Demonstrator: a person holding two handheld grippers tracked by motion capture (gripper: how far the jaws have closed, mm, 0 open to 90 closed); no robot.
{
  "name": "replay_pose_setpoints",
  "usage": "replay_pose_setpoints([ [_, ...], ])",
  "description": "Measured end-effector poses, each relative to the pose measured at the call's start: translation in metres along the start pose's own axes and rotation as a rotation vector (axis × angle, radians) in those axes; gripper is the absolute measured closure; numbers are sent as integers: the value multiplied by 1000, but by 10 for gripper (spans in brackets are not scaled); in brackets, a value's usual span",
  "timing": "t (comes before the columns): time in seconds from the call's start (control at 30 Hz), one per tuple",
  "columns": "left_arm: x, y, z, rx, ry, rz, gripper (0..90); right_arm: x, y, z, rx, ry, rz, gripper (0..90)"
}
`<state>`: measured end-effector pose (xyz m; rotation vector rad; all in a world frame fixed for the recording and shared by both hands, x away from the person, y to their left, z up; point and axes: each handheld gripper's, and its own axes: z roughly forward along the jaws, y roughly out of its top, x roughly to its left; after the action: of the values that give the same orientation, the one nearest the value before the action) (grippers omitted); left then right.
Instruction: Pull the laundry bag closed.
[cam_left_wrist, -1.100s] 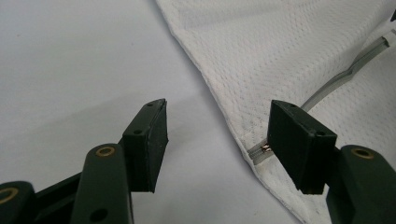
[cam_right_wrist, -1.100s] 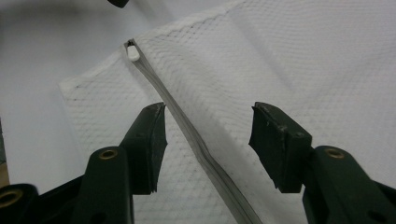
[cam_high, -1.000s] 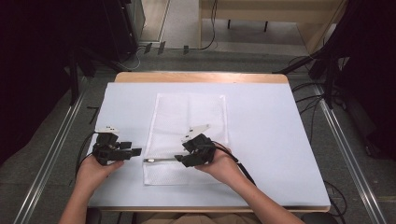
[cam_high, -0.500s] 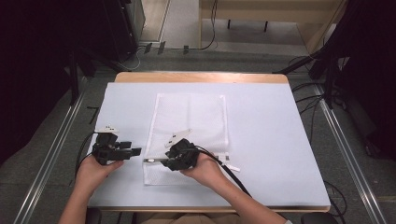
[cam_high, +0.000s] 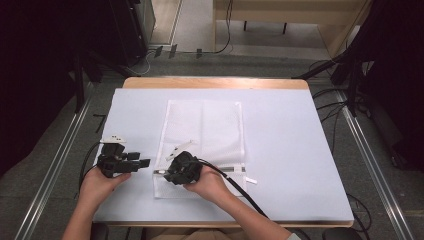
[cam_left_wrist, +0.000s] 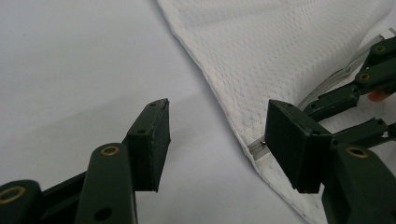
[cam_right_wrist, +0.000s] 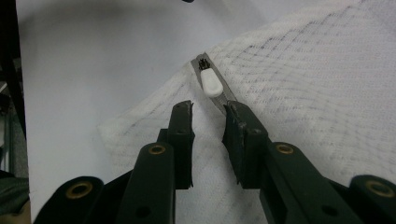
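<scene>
White table: unlabelled mesh bag, right tool closing.

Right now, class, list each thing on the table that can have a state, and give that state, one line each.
White mesh zip bag: flat on the white table cover, zip near its front edge.
White zip pull: at the zip's end near the bag's corner, ungripped.
Left gripper: jaws open beside the bag's edge, holding nothing.
Right gripper: jaws just been closing, narrow gap remains, over the mesh short of the pull.
</scene>
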<state>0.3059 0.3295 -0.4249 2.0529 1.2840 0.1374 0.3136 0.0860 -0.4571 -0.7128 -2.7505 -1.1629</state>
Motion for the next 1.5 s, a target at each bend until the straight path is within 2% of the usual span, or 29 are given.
replay_pose_setpoints([
  [0.13, 2, -1, -1, -3, 0, -11, 412, -1, 2, 5, -9, 20, 15, 736],
  [0.4, 3, -2, -1, 0, -5, -11, 411, 4, 7, 13, -5, 17, 15, 736],
  [0.53, 4, -2, -2, -7, -11, -25, 423, 4, 9, 15, -8, 17, 15, 743],
  [0.73, 6, -3, -2, -8, -8, -31, 444, 5, 14, 23, -5, 1, 9, 793],
  [0.93, 7, -3, -2, -13, -25, -11, 452, 5, 19, 28, -1, -19, -12, 851],
  [1.0, 7, -4, -2, -12, -27, -8, 454, 4, 20, 27, 7, -19, -15, 872],
  [1.1, 7, -4, -2, -10, -34, -4, 456, 3, 20, 21, 4, -17, -47, 876],
  [1.2, 6, -4, 0, -9, -38, -4, 455, 3, 23, 14, -16, -9, -34, 876],
  [1.33, 4, -3, 0, -2, -46, 9, 456, 0, 24, 8, -24, -25, -59, 876],
  [1.5, 1, -3, 0, -2, -70, 26, 456, -2, 28, 0, -52, -17, -47, 876],
])
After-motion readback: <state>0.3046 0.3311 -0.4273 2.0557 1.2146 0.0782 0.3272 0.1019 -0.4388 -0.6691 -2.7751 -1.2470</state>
